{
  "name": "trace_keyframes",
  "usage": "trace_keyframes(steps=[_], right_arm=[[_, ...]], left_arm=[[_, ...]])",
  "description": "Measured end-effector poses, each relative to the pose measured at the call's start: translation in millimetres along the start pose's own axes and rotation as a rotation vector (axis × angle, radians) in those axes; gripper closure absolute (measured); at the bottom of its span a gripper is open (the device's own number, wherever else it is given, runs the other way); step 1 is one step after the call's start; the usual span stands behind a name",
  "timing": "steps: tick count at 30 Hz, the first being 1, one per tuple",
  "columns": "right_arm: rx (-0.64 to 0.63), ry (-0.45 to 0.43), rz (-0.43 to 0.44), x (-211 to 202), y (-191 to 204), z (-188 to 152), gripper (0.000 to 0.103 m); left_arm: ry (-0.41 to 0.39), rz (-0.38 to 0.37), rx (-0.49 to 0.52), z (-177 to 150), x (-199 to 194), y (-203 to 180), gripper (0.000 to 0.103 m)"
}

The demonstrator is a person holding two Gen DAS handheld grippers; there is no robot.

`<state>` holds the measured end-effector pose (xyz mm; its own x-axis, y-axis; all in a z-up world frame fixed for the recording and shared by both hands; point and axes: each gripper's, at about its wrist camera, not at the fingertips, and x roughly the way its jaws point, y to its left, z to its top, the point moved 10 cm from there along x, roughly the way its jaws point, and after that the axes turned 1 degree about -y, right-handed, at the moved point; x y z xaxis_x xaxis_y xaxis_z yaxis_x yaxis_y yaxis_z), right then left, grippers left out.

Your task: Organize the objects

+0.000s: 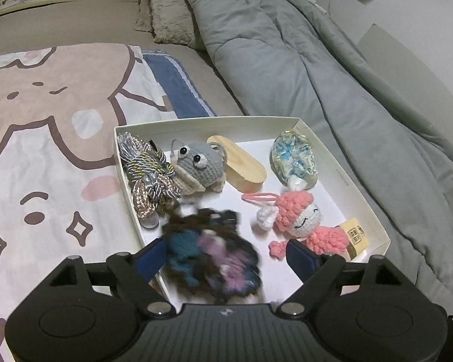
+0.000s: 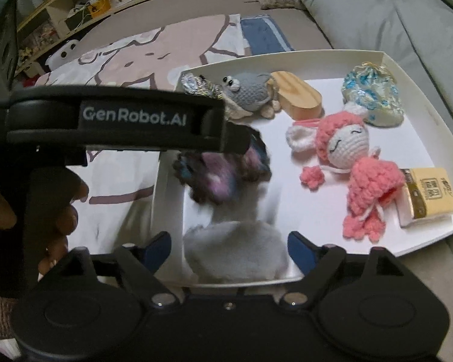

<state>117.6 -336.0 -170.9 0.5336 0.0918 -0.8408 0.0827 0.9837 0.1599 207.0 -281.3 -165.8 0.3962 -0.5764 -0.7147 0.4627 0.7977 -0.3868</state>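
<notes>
A white tray (image 1: 356, 187) lies on the bed with several soft toys in it. My left gripper (image 1: 226, 256) is open over the tray's near corner. A blurred dark fuzzy toy with blue and purple patches (image 1: 214, 250) sits loose between its fingers. My right gripper (image 2: 229, 241) is also open above the tray's near edge (image 2: 422, 238), and a blurred pale grey fluffy piece (image 2: 235, 250) lies between its fingers. The same dark toy (image 2: 220, 175) shows just beyond the grey piece. The left gripper's body (image 2: 133, 117) crosses the right wrist view, held by a hand (image 2: 66, 211).
The tray also holds a knotted cord bundle (image 1: 148, 169), a grey crochet animal (image 1: 196, 163), a wooden block (image 1: 241, 163), a blue-patterned pouch (image 1: 296, 157), a pink crochet doll (image 1: 305, 220) and a small yellow box (image 2: 428, 193). A cartoon-print sheet (image 1: 45, 150) lies left, a grey duvet (image 1: 287, 45) right.
</notes>
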Motion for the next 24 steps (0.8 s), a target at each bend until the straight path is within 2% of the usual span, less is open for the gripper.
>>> trace_keyframes(steps=[16, 24], right_arm=[[0.042, -0.04, 0.006, -7, -6, 6, 0.014], [0.065, -0.108, 0.006, -28, -10, 16, 0.009]], left_arm=[[-0.018, 0.035, 0.021, 5, -17, 1, 0.016], [-0.047, 0.075, 0.032, 11, -45, 3, 0.016]])
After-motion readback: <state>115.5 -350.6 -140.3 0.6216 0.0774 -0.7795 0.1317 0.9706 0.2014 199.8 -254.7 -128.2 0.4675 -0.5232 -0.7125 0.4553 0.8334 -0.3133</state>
